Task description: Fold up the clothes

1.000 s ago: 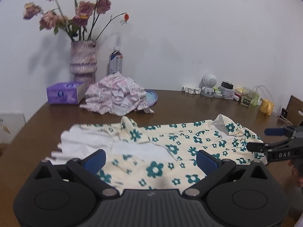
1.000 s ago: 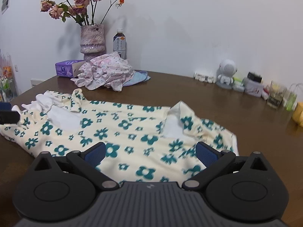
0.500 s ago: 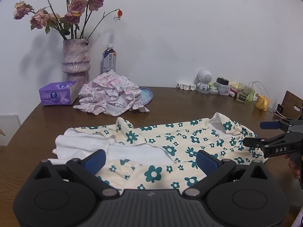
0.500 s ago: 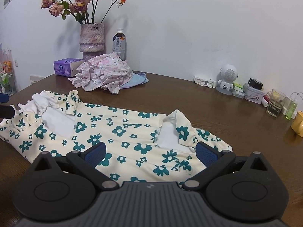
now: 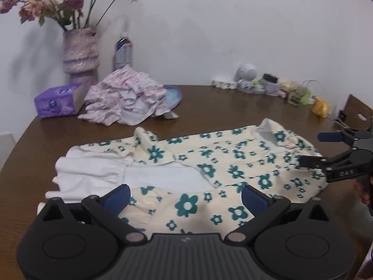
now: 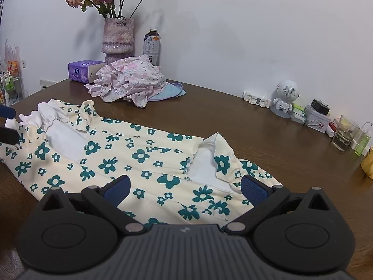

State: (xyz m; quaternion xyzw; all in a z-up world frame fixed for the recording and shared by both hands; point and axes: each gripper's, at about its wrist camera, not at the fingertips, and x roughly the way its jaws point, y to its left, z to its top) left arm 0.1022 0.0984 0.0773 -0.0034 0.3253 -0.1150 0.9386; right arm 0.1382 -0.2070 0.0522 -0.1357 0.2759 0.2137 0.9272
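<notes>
Floral garment (image 6: 139, 156) spread flat on brown surface (image 6: 268, 137), left tool (image 5: 185, 197) and right tool (image 6: 184, 187) both wide — empty, poised over its near edge, pink clothes (image 6: 130, 81) heaped behind.

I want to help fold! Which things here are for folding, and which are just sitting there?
For folding: cream garment with teal flowers; crumpled pink floral garment.

Just sitting: purple tissue box; pink vase of dried roses; tea bottle; white robot figurine.
</notes>
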